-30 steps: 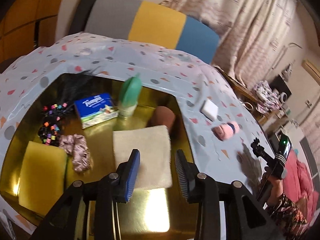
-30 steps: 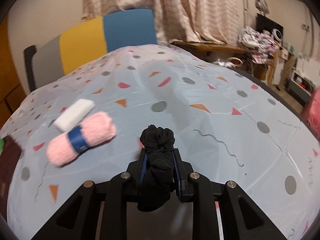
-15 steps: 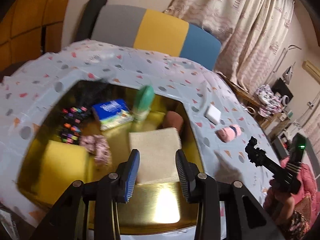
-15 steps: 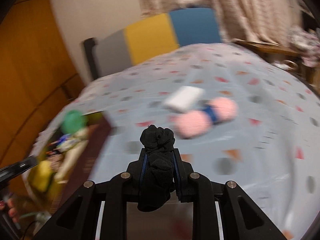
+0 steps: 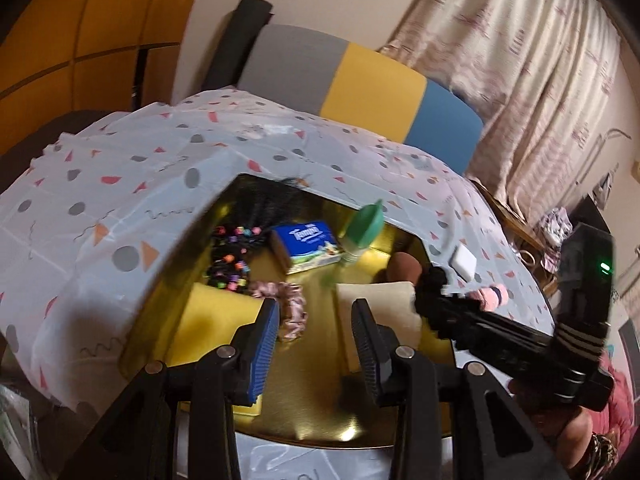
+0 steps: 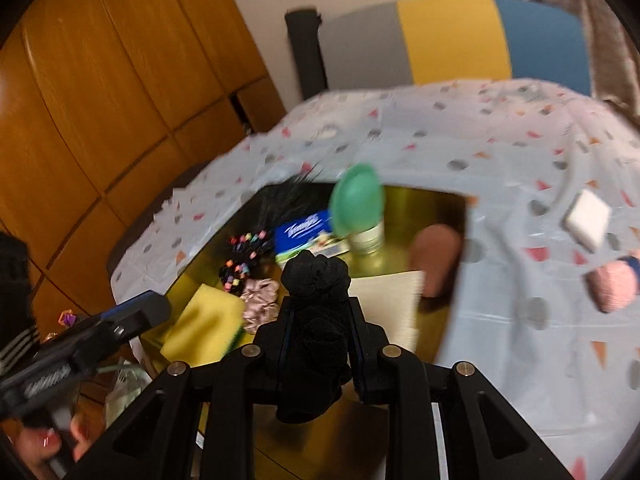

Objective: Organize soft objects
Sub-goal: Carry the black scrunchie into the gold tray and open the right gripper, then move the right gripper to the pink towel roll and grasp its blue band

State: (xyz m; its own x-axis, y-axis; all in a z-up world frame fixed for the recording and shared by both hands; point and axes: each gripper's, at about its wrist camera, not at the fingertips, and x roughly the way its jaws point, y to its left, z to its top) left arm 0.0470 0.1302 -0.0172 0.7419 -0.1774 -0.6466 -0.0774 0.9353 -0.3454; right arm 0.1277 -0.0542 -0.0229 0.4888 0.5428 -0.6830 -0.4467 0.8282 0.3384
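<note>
- A bunched black sock point(image 6: 316, 320) is clamped between the closed jaws of the right gripper point(image 6: 318, 312), its knotted top standing above the fingertips and its loose end hanging below them.
- The gold tray point(image 6: 424, 196) lies straight ahead of and below the sock; the sock's long axis runs along the fingers, pointing down into the tray.
- The right hand is judged the one placed for the drop, the tray floor in front of the beige towel point(image 6: 388, 300) showing bare gold.
- The left gripper point(image 5: 316, 332) is held empty over the tray's near edge, its ribbed blue pads point(image 5: 266, 344) parted with nothing between them.
- Already lodged in the tray: a yellow sponge point(image 6: 208, 328), a satin pink scrunchie point(image 6: 260, 300), a blue tissue pack point(image 6: 304, 232), a green-capped bottle point(image 6: 358, 204), beaded hair ties point(image 6: 244, 256) and a brown rounded object point(image 6: 436, 264).
- Left out on the patterned tablecloth point(image 6: 500, 152): a fuzzy pink yarn roll point(image 6: 616, 284) and a flat white pad point(image 6: 588, 220), both lying to the right of the tray.
</note>
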